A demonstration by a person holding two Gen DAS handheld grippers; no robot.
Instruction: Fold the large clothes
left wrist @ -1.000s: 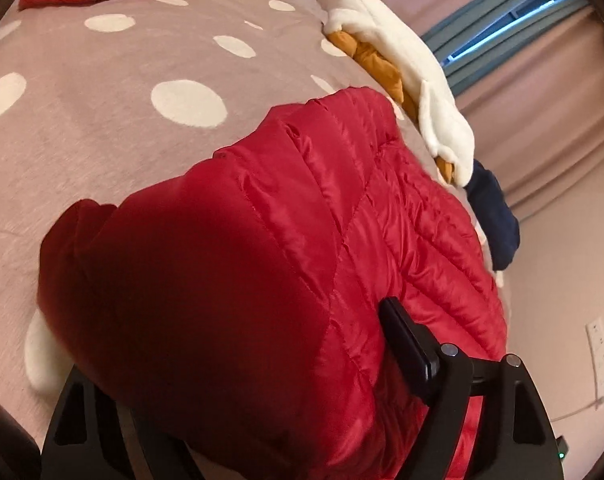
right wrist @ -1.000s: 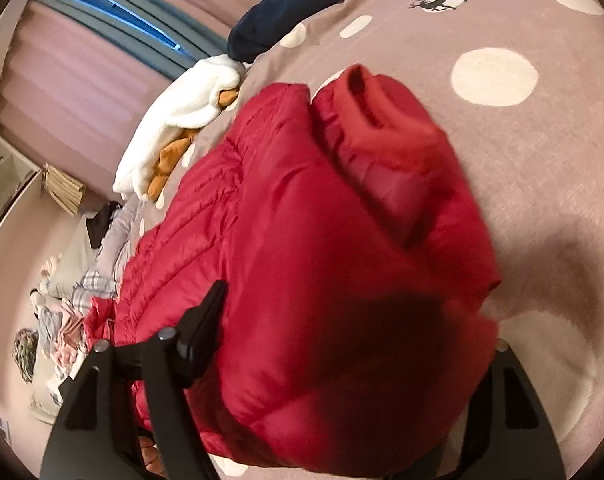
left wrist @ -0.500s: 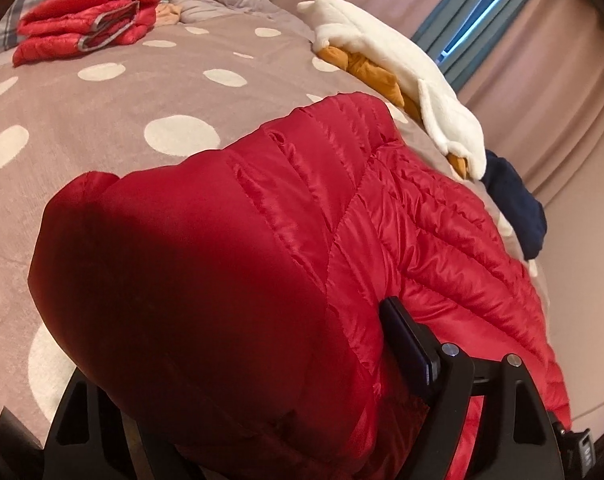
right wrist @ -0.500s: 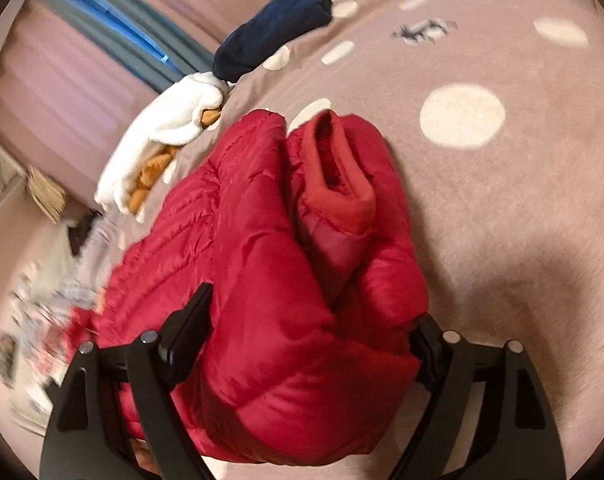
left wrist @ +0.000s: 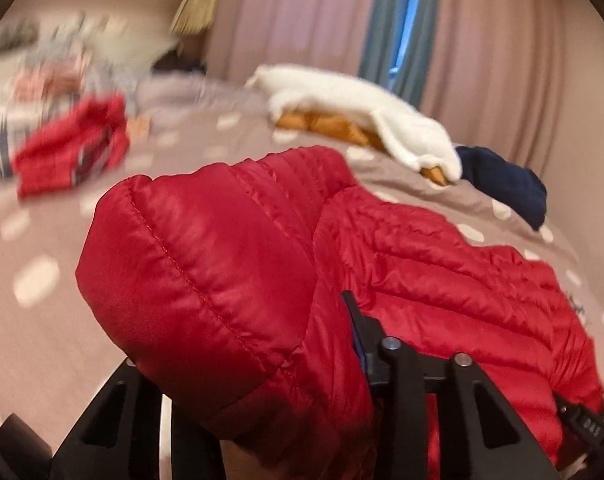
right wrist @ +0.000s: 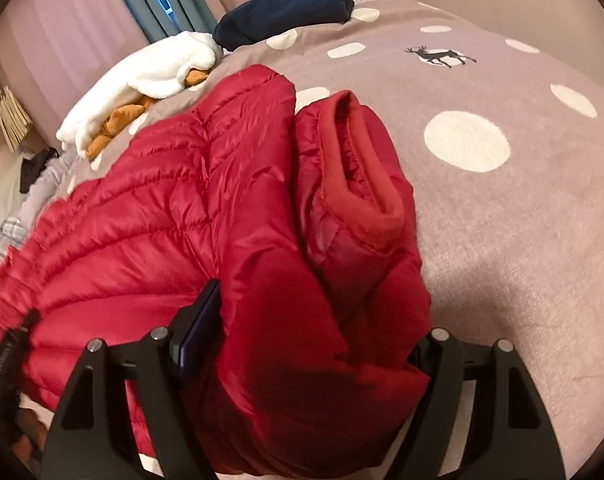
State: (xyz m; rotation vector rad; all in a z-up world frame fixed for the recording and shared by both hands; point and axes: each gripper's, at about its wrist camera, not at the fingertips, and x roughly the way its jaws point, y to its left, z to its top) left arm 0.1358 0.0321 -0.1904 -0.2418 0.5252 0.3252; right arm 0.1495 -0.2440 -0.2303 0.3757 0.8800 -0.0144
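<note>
A red quilted jacket lies partly folded on the dotted bed cover. My left gripper is closing on a raised, puffy fold of it. The right pad presses the fabric; the left finger is hidden under the fold. In the right wrist view the same red jacket shows its collar folded in on top. My right gripper straddles that thick bundle, its jaws closing, with both pads against the fabric.
A white fleece over an orange garment and a navy garment lie along the far side of the bed by the curtains. A folded red garment sits at the back left beside blurred piles. Bare bed cover spreads right of the jacket.
The left gripper has risen and rolled, lifting its fold of the jacket, and its jaws have narrowed. The right gripper has rolled a little and stayed around the collar end.
</note>
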